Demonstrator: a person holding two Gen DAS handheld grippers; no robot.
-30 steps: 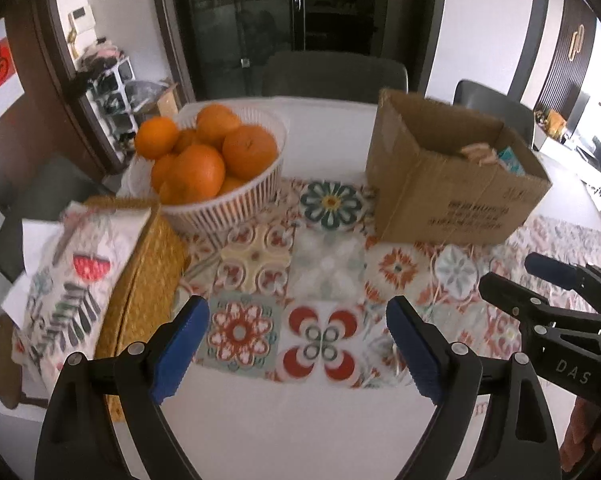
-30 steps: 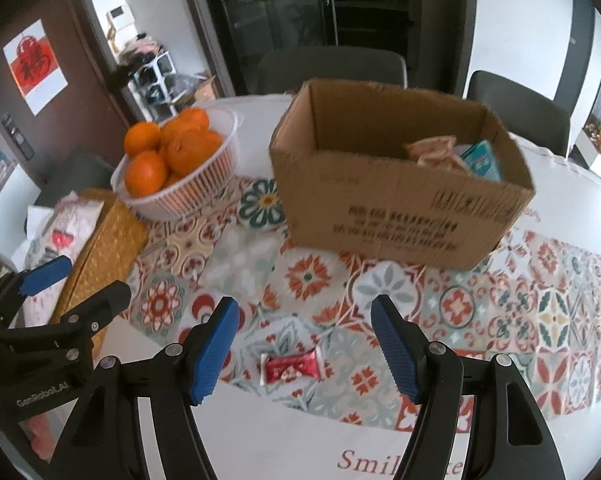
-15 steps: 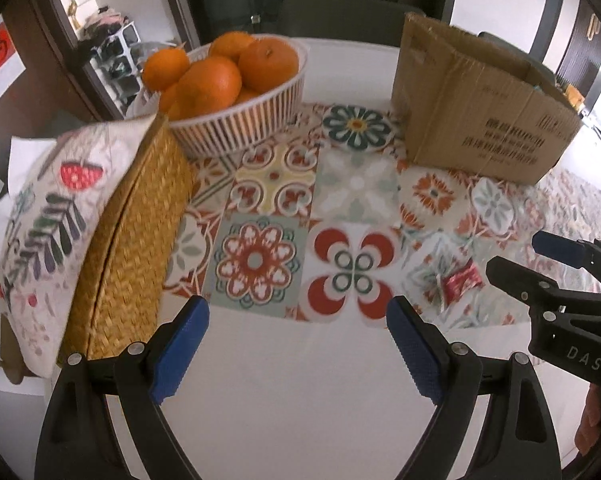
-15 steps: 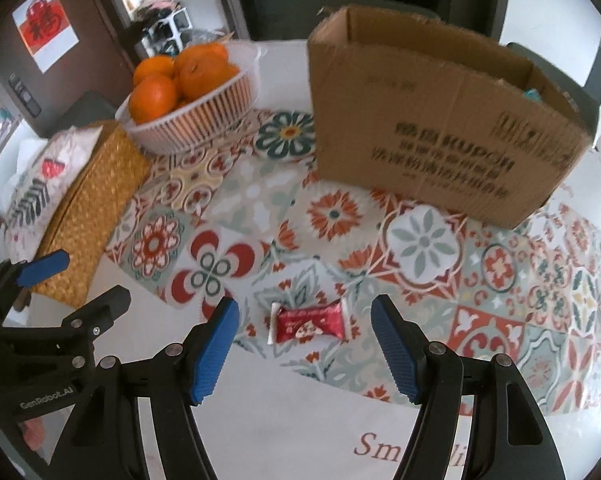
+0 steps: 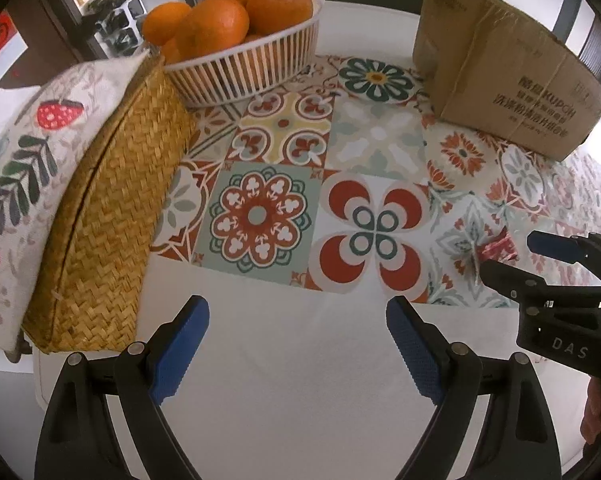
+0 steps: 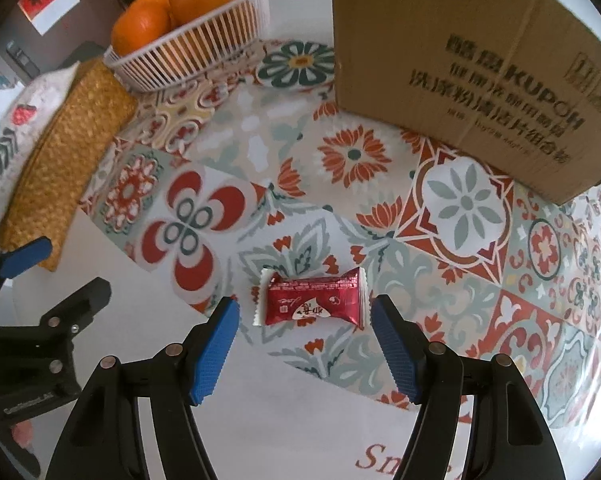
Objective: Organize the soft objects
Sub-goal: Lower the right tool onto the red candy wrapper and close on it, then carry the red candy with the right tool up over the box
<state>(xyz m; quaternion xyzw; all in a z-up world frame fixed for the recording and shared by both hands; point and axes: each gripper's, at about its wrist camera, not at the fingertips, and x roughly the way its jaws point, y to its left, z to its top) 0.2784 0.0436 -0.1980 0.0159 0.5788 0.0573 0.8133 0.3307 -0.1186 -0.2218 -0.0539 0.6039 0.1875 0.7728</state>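
A small red snack packet (image 6: pixel 314 300) lies flat on the patterned tablecloth (image 6: pixel 464 204). My right gripper (image 6: pixel 304 316) hovers just above it, open, blue pads on either side of the packet and not touching it. In the left wrist view the same packet (image 5: pixel 496 246) peeks out behind the right gripper (image 5: pixel 512 258). My left gripper (image 5: pixel 296 316) is open over the bare white part of the table with nothing between its fingers. A brown cardboard box (image 6: pixel 460 64) stands behind the packet.
A white basket of oranges (image 5: pixel 240 40) stands at the back left. A woven straw cushion with a floral pillow (image 5: pixel 100 200) leans along the left table edge. The cardboard box (image 5: pixel 500 72) takes the back right. A person's fingers (image 5: pixel 598 408) hold the right gripper.
Both grippers have sunk toward the table and tipped further down. The red packet now sits between the right gripper's pads; the box interior is out of sight. Jaw widths are unchanged.
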